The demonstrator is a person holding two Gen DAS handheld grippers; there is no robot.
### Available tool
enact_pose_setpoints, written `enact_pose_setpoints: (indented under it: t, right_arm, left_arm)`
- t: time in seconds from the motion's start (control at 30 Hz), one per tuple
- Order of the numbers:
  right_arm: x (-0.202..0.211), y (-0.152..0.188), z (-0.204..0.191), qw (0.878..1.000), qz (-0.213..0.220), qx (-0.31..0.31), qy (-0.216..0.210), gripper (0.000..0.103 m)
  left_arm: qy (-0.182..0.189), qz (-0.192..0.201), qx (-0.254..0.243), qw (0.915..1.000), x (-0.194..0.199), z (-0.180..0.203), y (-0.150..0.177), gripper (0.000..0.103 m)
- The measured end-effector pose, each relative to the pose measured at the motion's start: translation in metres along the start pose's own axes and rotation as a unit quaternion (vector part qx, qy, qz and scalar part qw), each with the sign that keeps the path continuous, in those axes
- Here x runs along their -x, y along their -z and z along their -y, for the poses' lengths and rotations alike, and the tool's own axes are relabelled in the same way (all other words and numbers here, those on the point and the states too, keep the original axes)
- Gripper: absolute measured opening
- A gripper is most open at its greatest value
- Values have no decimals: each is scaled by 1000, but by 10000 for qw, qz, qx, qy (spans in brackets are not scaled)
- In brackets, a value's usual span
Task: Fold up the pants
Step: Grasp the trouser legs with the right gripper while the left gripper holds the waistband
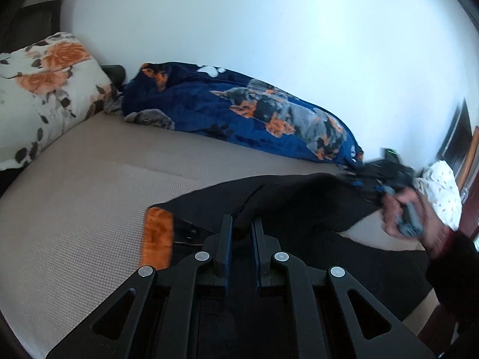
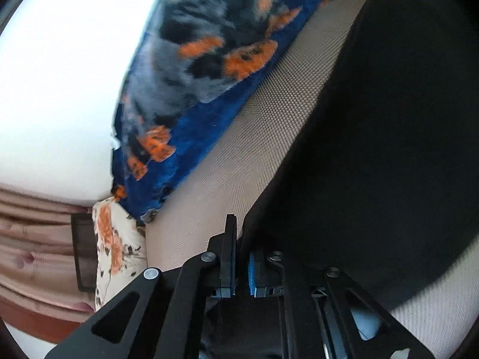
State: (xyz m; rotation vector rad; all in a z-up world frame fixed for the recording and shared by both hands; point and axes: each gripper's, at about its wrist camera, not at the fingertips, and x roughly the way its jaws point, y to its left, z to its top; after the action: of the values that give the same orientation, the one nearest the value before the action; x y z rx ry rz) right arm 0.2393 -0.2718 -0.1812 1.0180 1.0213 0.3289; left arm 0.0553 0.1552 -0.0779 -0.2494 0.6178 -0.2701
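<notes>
Black pants lie on the near part of the bed, each hand-held gripper clenched on a fold of cloth, left near the waistband, right at an edge, likely to carry one half over.

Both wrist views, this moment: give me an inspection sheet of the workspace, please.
Surface: beige woven mattress, mostly bare.
Job's things: black pants with orange lining, spread across the near side.
Clutter: blue dog-print blanket along the wall; floral pillow.
Grippers: left gripper shut on a pants fold; right gripper shut on the pants edge.
Cables: nothing seen.
Surroundings: white wall; pink curtain.
</notes>
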Motion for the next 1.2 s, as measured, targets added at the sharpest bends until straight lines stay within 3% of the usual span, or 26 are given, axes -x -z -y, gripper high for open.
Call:
enact_pose_setpoints:
  t: [0.13, 0.3, 0.77, 1.2]
  right_arm:
    - [47, 45, -8, 9985, 282, 426, -195, 8]
    - [85, 102, 1, 9978, 301, 543, -245, 7]
    - [110, 199, 45, 9995, 14, 295, -58, 6]
    - [114, 247, 64, 9991, -368, 174, 139, 6]
  left_arm:
    - [-94, -76, 118, 9999, 6, -15, 0, 12]
    - [-228, -196, 153, 9994, 15, -24, 13, 13]
    - [-465, -490, 465, 9966, 46, -43, 59, 13]
    - [-663, -514, 689, 9941, 66, -56, 76, 13]
